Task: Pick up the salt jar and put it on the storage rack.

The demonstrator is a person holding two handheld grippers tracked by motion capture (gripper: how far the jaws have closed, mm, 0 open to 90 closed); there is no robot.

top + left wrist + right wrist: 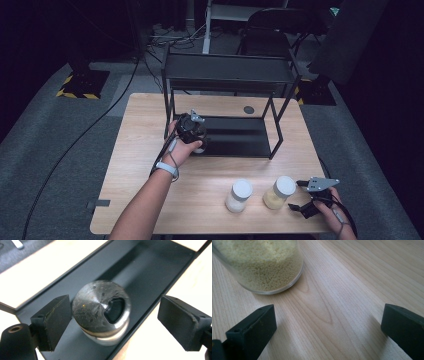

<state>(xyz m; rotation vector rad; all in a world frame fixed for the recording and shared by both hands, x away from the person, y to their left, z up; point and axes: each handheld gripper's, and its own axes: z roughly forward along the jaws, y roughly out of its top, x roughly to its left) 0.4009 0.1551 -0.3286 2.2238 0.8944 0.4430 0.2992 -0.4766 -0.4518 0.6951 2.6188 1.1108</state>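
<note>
Wooden table (pixel 150 200): left gripper (pixel 113 322) gapes wide around a metal-lidded jar (pixel 101 311) on the black shelf (pixel 150 272), left pad (pixel 58 317) nearly touching; right gripper (pixel 328 332) gapes empty near a grain jar (pixel 262 265).

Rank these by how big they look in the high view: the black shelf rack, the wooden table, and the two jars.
1. wooden table
2. black shelf rack
3. The two jars, white-filled jar and yellow-filled jar, look alike in size; no ranking between them.
</note>
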